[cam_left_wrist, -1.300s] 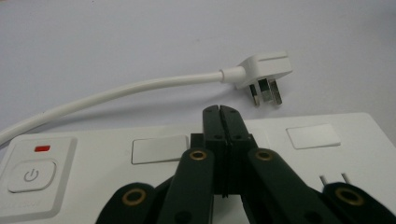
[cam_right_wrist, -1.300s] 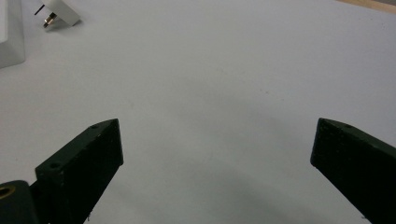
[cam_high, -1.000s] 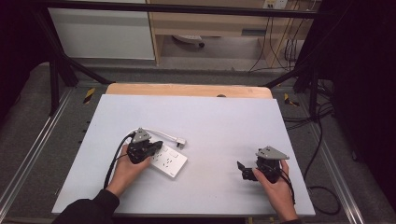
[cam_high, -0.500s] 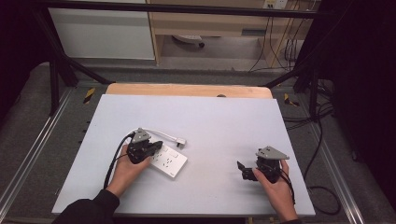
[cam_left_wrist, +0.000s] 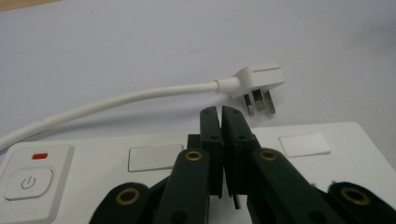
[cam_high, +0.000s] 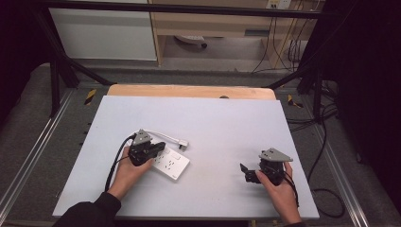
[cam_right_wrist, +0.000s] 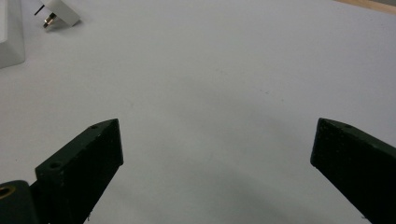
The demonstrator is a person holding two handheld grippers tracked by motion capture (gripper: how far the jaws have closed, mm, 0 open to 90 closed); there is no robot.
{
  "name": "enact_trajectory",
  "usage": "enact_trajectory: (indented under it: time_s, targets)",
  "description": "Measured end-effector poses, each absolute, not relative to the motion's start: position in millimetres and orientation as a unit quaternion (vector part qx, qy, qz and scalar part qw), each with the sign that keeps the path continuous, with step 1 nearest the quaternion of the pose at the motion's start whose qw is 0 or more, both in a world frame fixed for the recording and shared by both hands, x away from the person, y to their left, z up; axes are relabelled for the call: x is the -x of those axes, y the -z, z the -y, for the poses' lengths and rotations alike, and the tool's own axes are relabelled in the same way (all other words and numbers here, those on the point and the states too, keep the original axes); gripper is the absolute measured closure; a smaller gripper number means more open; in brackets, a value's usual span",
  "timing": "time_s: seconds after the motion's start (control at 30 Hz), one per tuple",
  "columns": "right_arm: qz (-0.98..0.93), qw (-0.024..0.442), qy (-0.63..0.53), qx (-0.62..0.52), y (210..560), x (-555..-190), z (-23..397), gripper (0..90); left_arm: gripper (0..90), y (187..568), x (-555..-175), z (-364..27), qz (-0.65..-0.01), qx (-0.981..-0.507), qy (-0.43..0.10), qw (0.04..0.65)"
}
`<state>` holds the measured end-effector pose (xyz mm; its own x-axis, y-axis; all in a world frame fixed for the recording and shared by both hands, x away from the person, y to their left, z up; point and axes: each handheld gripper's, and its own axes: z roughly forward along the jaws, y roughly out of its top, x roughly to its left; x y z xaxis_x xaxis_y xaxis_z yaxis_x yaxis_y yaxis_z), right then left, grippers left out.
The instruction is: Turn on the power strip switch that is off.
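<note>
The white power strip (cam_high: 169,163) lay on the pale tabletop (cam_high: 227,123), its long axis slanting across the left side, its plug (cam_left_wrist: 258,84) resting just beyond it with the cord (cam_left_wrist: 116,100) curling back. The left gripper (cam_left_wrist: 220,114) sat directly over the strip, jaws pressed together, pinching nothing. The right gripper (cam_high: 246,172) waited well apart with jaws spread wide.

Both grippers are black. The left gripper (cam_high: 158,147) has brass-ringed screw holes along its jaw arms, a grey three-cornered plate and a black trailing cable. The right gripper (cam_high: 246,172) bears the same plate. A dark sleeve (cam_high: 90,213) covers the left forearm.
</note>
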<state>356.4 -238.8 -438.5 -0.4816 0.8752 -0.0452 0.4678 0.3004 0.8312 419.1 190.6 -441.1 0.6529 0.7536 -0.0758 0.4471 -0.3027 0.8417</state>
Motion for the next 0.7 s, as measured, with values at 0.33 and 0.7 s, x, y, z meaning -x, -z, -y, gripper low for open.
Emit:
enact_trajectory:
  time_s: [0.33,0.7]
  targets:
    - [-0.765,0.257,-0.395,-0.439,438.5,-356.3,238.7,2.8,77.7,439.7,-418.1,-189.2,-0.380,-0.782,-0.175,0.461]
    - [-0.765,0.256,-0.397,-0.438,438.4,-356.3,238.4,2.8,66.1,438.9,-417.9,-187.9,-0.382,-0.778,-0.172,0.468]
